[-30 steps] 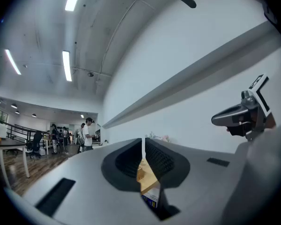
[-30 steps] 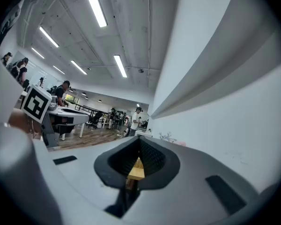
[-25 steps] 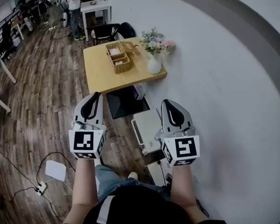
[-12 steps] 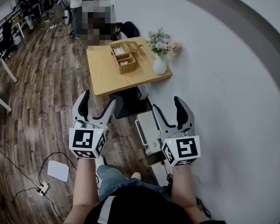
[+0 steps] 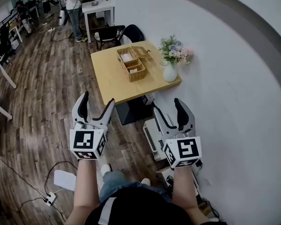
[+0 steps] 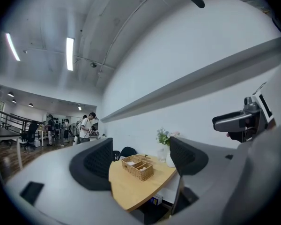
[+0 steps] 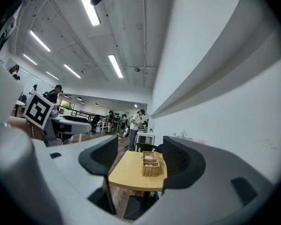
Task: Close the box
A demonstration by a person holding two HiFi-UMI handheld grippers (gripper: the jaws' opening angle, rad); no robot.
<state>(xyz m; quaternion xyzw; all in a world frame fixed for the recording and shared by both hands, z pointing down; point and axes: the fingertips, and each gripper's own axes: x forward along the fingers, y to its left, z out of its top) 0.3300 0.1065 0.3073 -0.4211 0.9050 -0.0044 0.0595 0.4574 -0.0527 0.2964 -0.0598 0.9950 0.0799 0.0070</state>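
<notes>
Left gripper (image 5: 97, 102) at 8 o'clock, jaws spread wide, holding nothing. At 12 o'clock, well apart from both grippers, a wicker box (image 5: 131, 64) sits on a yellow table (image 5: 110, 81), lid open. Right gripper (image 5: 167, 108) at 4 o'clock, likewise released and empty.

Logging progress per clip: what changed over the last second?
Both the left gripper and right gripper opened their jaws from shut; neither holds anything. The woven wicker box on the yellow wooden table stayed untouched, its lid open.
</notes>
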